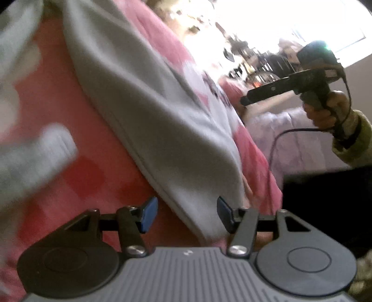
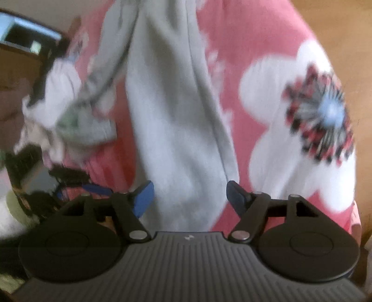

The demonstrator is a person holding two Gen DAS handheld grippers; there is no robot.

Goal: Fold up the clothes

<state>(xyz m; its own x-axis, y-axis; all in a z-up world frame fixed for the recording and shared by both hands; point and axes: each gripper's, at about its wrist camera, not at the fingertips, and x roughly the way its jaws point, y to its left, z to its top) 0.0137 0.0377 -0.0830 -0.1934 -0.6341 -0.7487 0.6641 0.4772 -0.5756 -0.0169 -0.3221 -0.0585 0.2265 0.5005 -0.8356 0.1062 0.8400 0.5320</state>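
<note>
A light grey garment [image 1: 144, 97] lies spread on a pink blanket [image 1: 58, 93] with white flowers. My left gripper [image 1: 187, 213] is open just above its stitched hem, the blue pads [image 1: 148, 216] apart and not pressing on the cloth. A blurred ribbed grey cuff [image 1: 34, 158] lies to the left. In the left wrist view a hand [image 1: 325, 111] holds my right gripper [image 1: 246, 98] up in the air at the right. From the right wrist view the right gripper [image 2: 189, 197] is open over the grey garment [image 2: 172, 116], nothing in its grip. A grey sleeve [image 2: 93, 125] lies folded to the left.
The pink blanket [image 2: 267, 46] carries a big white flower print [image 2: 279, 139]. Wooden floor [image 2: 337, 23] shows beyond its right edge. A bundle of pale clothes [image 2: 58, 93] lies at the left. A black cable [image 1: 274, 148] hangs from the right gripper, and a bright window [image 1: 302, 18] glares behind.
</note>
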